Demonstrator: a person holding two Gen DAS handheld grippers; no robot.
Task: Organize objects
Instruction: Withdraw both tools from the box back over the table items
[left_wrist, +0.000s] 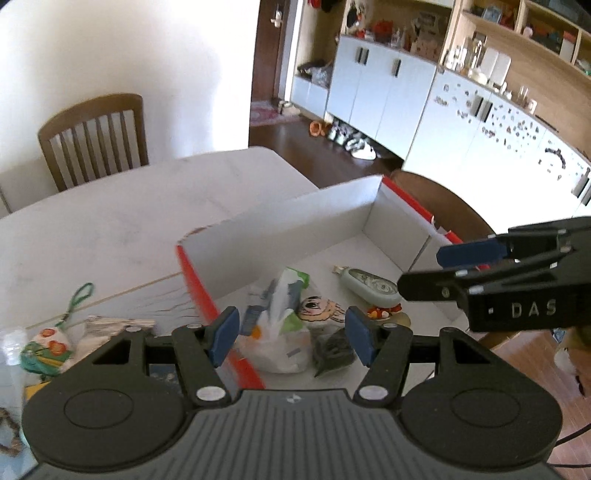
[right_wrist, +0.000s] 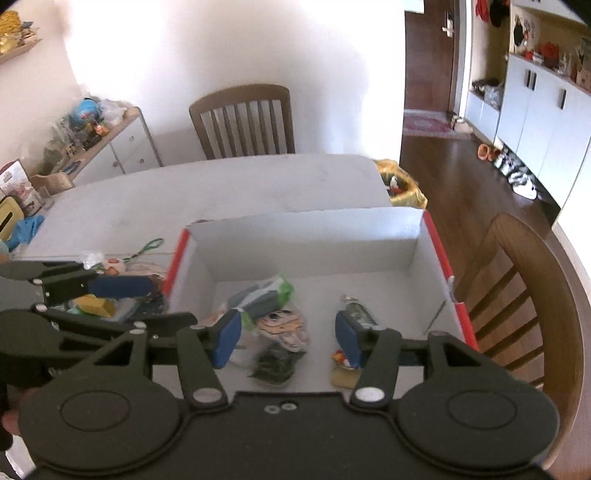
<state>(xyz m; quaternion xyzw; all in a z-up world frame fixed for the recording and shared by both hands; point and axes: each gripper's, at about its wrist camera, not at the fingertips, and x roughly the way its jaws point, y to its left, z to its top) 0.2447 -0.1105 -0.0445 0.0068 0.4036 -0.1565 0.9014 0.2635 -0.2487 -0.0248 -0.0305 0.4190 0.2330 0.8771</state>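
- Left gripper (left_wrist: 291, 338): fingers spread, empty, above the box's near-left edge.
- Right gripper (right_wrist: 288, 336): fingers spread, empty, over the box interior.
- White box (right_wrist: 314, 240): holds plastic bag (left_wrist: 280, 332), correction tape (left_wrist: 373, 290), cartoon sticker (right_wrist: 284, 326).
- Table (left_wrist: 110, 221): green-corded charm (left_wrist: 48, 349) left of the box.

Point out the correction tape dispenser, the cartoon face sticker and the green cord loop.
correction tape dispenser (left_wrist: 371, 288), left wrist view, on its pale green body.
cartoon face sticker (left_wrist: 317, 309), left wrist view, on the face.
green cord loop (left_wrist: 79, 297), left wrist view, on the cord.
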